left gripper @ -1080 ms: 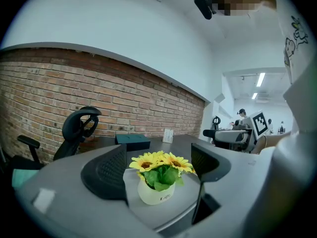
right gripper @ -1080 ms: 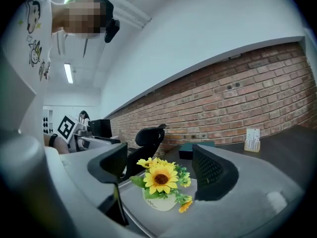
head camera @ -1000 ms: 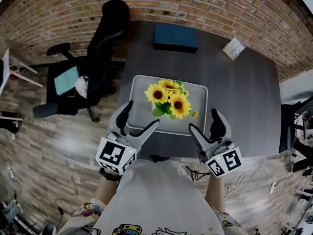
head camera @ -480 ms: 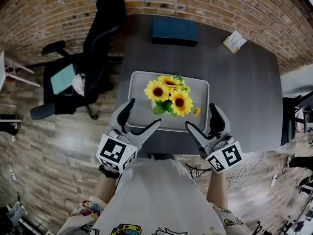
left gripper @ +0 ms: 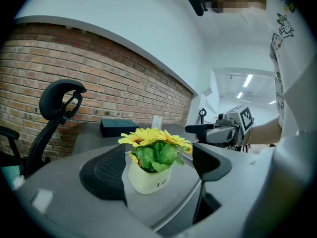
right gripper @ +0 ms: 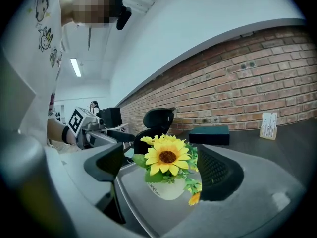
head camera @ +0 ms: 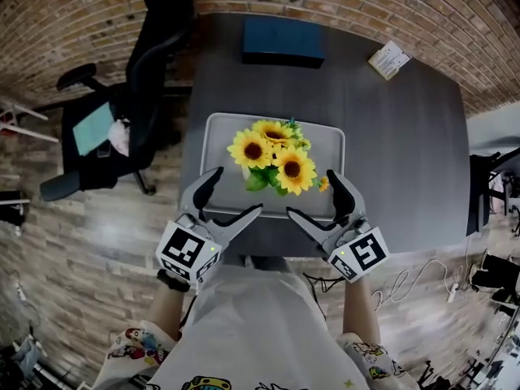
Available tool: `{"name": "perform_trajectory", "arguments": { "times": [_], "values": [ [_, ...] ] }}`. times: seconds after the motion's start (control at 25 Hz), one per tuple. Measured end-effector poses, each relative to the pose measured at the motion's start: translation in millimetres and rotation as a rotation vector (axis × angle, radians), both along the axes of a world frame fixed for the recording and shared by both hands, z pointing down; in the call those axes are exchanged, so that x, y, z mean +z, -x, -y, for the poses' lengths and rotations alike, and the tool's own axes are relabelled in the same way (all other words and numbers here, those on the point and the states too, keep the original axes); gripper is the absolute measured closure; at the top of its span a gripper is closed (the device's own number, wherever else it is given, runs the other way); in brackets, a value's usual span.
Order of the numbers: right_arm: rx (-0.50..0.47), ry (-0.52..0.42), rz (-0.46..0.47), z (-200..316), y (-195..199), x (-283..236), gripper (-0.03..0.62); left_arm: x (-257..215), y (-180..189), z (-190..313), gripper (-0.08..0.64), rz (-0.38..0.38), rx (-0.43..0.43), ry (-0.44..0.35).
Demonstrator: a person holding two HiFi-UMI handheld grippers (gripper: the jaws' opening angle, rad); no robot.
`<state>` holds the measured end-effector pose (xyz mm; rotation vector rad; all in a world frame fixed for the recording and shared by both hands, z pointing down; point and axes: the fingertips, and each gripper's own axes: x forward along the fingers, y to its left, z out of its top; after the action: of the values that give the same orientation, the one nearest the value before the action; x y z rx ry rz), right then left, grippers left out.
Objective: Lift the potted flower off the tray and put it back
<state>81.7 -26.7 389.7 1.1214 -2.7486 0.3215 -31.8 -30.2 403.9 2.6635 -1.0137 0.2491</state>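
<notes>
A potted flower (head camera: pixel 272 157), yellow sunflowers in a small cream pot (left gripper: pixel 147 178), stands in the middle of a grey tray (head camera: pixel 218 146) on the dark table. My left gripper (head camera: pixel 235 192) hangs open over the tray's near left edge, short of the pot. Over the near right edge, my right gripper (head camera: pixel 312 195) has its jaws opening wide, with nothing pressed between them. In the left gripper view the pot (left gripper: pixel 147 178) shows ahead, framed by both pads and untouched. The right gripper view shows the sunflowers (right gripper: pixel 167 156) the same way.
A dark blue box (head camera: pixel 283 41) lies at the table's far side and a small printed card (head camera: pixel 388 59) at the far right. A black office chair (head camera: pixel 150 55) stands left of the table. The table's near edge (head camera: pixel 268 246) is under my grippers. Cables (head camera: pixel 422 287) lie on the floor, right.
Both grippers have sunk and closed in on the tray's near edge. The right one slid left toward the flowers and its jaws spread wider. The pot has not moved.
</notes>
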Motion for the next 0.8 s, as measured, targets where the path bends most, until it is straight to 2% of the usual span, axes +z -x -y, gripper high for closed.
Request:
{"name": "perform_trajectory", "arguments": {
  "times": [0.24, 0.8],
  "values": [
    [-0.05, 0.015, 0.017, 6, 5, 21, 0.127, 25, -7, 3, 0.127, 0.008, 0.053, 0.037],
    [-0.096, 0.061, 0.031, 29, 28, 74, 0.127, 64, -12, 21, 0.127, 0.007, 0.173, 0.024]
  ]
}}
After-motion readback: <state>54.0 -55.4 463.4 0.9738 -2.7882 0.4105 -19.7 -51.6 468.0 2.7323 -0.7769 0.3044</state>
